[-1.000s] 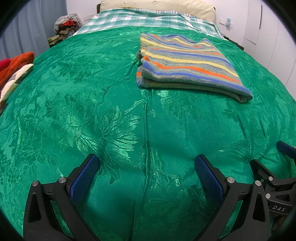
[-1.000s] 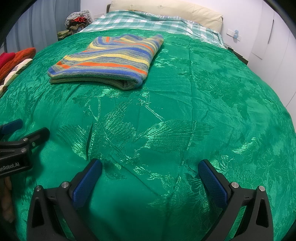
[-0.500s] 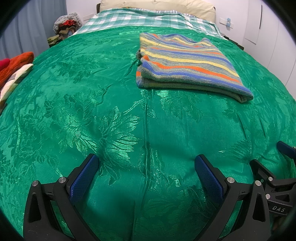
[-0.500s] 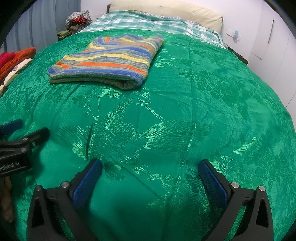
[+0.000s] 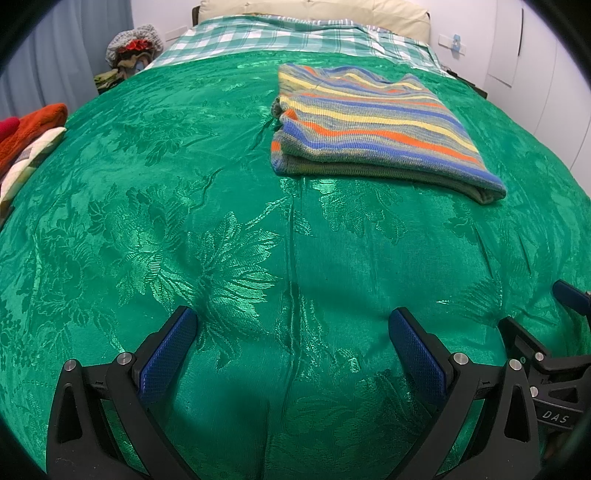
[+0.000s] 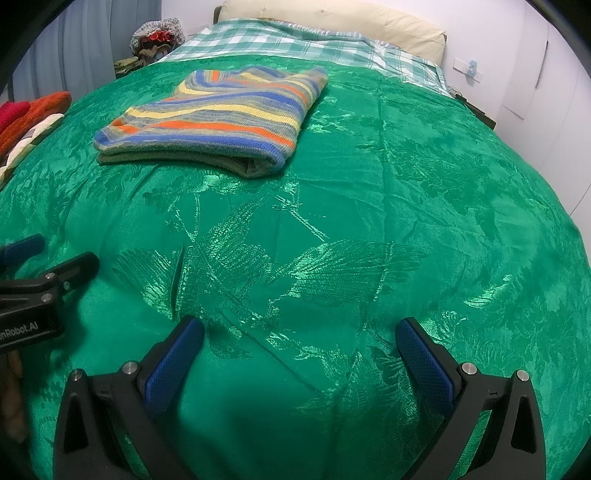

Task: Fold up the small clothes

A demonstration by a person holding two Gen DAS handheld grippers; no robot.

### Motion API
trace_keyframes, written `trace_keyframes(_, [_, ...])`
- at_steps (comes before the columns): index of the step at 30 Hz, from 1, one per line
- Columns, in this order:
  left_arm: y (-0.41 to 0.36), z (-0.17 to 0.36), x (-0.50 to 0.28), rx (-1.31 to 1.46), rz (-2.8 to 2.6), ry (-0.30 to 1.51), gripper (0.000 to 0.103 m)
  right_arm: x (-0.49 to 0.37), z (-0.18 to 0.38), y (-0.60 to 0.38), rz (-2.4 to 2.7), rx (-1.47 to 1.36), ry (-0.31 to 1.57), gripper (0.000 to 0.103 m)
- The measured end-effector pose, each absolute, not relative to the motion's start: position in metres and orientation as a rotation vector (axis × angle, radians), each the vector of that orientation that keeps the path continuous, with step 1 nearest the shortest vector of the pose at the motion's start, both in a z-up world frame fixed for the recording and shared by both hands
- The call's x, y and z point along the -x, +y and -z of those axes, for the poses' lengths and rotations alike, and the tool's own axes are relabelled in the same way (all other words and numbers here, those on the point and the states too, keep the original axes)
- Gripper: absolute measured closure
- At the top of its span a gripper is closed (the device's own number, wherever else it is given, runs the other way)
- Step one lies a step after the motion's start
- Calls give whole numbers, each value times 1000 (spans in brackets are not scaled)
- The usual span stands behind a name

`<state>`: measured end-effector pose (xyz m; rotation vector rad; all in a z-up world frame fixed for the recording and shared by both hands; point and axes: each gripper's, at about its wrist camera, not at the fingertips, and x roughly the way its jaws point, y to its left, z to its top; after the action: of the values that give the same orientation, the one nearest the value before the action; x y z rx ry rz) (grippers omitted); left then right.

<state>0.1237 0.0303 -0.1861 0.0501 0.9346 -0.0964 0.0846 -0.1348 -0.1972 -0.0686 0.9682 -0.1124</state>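
Left wrist view: left tongs spread wide over the green bedspread, blue pads gripping nothing.
Right wrist view: right tongs likewise spread wide and empty, low over the same bedspread.
Writing: "DAS" reads on the black body of the right tongs at 4 o'clock in the left view; "nRobot.AI", cut by the frame edge, reads on the left tongs' body at 8 o'clock in the right view.
Task item: striped sweater, folded into a flat rectangle, lies on the bedspread at 1 o'clock in the left view and at 11 o'clock in the right view, well apart from both tongs.
Surroundings: checked sheet and cream pillow at 12 o'clock, beyond the sweater; orange and pale folded clothes at the bed's edge at 9 o'clock; a heap of clothes at 11 o'clock beside a curtain.
Obstruction: bare bedspread lies between the tongs and the sweater.
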Motion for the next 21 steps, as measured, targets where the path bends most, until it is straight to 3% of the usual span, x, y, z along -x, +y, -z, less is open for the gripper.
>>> trace_keyframes(8, [30,186,-125,-57,95,948,0,-88,198,-133,111,76,983,0])
trace_keyframes(12, [35,174,-138,-50,168,1072,1,-96,192,-143,71,13,1064,0])
trace_keyframes(15, [63,142,-164,135,302,1092,2,-111,172,-171,-46,-134,1152,0])
trace_keyframes(21, [88,109,-255,284,342,1046,1,-186,131,-229,-137,-413,1007,0])
